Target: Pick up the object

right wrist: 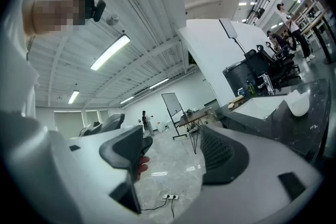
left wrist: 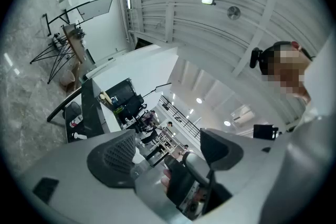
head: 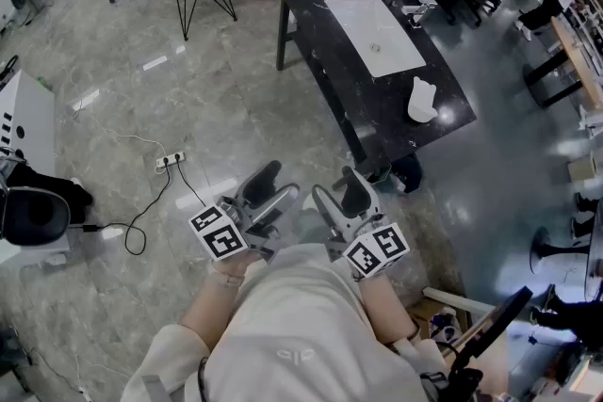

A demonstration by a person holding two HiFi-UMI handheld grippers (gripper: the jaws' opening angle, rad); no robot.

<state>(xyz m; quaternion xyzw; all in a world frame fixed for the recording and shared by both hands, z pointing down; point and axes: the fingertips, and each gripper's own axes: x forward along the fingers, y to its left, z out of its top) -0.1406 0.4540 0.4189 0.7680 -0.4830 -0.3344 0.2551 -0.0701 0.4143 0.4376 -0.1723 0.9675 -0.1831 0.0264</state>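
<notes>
Pre-approach step: left gripper (head: pixel 278 184) and right gripper (head: pixel 336 186) held at waist, jaws apart, empty; white object (head: pixel 421 99) on dark table (head: pixel 320 61) well ahead, next needs closing in

No legible words, numbers or brand names anywhere. Black-and-white square markers on cubes of left gripper (head: pixel 268 188) and right gripper (head: pixel 341 195): coded patterns, no letters. Small pale emblem (head: pixel 283 355) on back of shirt (head: pixel 311 315): shape only, no readable characters.
</notes>
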